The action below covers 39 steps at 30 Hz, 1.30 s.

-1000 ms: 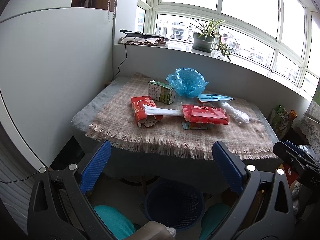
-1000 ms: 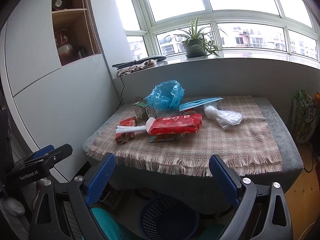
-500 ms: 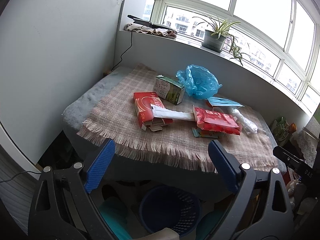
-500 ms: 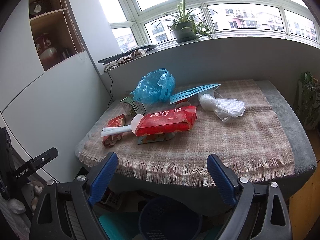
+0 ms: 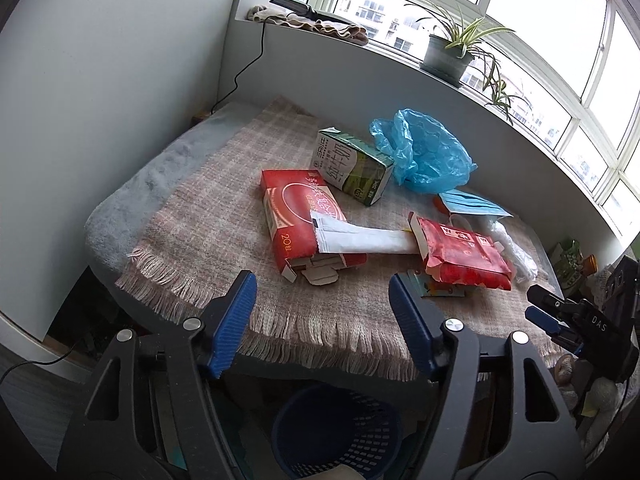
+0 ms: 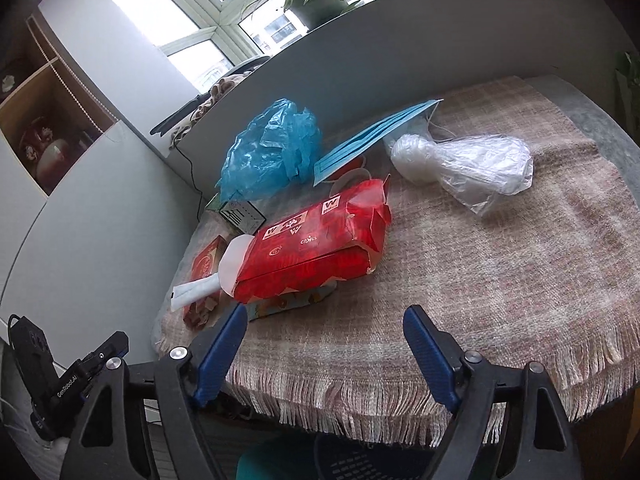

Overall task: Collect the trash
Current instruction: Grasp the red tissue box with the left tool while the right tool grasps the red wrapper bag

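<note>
Trash lies on a fringed plaid cloth [image 5: 224,216] on the table: a flattened red box [image 5: 294,216], a white paper sleeve [image 5: 360,238], a green milk carton [image 5: 352,166], a blue plastic bag [image 5: 422,152], a red wrapper [image 5: 464,254] [image 6: 316,236], a blue face mask [image 6: 372,136] and a clear plastic bag [image 6: 468,162]. My left gripper [image 5: 322,292] is open and empty at the cloth's front edge, before the red box. My right gripper [image 6: 322,324] is open and empty over the front edge, just before the red wrapper. A dark blue mesh bin [image 5: 336,428] stands below the table front.
A grey wall and a window sill with a potted plant [image 5: 450,50] run behind the table. A white cabinet [image 5: 100,80] stands on the left. The other gripper shows at the edge of each view [image 5: 576,320] [image 6: 68,380]. Bags [image 5: 570,260] sit at the right.
Both grippers have moved forward and closer to the table, tilting down over its front edge. The trash has not moved. Both stay open.
</note>
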{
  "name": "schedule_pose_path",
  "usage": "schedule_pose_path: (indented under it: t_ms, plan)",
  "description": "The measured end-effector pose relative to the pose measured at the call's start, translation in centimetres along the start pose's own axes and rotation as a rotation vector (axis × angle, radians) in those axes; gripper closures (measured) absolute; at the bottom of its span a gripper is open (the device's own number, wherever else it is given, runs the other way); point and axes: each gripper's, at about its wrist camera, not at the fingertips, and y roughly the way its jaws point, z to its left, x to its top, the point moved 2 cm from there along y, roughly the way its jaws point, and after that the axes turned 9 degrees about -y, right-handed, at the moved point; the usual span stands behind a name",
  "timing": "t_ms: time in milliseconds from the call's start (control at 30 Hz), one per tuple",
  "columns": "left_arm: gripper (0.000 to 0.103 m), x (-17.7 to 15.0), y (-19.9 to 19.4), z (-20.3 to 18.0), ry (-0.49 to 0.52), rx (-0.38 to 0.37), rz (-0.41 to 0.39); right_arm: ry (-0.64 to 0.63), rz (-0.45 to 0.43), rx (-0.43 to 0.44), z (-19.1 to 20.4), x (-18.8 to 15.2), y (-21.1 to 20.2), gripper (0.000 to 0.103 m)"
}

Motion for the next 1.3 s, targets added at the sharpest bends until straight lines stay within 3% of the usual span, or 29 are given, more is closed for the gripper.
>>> schedule_pose_path:
  t_ms: [167, 367, 500, 667, 1100, 1300]
  plan:
    - [0.032, 2.8, 3.0, 1.1, -0.041, 0.026, 0.028, -0.004, 0.01, -0.006, 0.1, 1.0, 1.7, 0.023]
    - [0.032, 6.3, 7.8, 2.1, -0.102, 0.043, 0.13, 0.013, 0.02, -0.004, 0.0, 1.6, 2.9, 0.024]
    - [0.025, 7.3, 10.9, 2.6, -0.127, 0.066, 0.184, 0.032, 0.029, -0.006, -0.6, 2.0, 3.8, 0.024]
    - [0.016, 7.8, 13.8, 2.1, -0.088, 0.103, 0.224, 0.071, 0.053, -0.002, -1.5, 2.8, 5.4, 0.026]
    - [0.016, 8.6, 19.3, -0.9, 0.043, 0.215, 0.297, 0.118, 0.088, 0.034, -2.1, 4.0, 7.4, 0.034]
    - [0.016, 8.5, 20.8, -0.5, 0.031, 0.231, 0.307, 0.133, 0.099, 0.052, -2.3, 4.2, 7.6, 0.043]
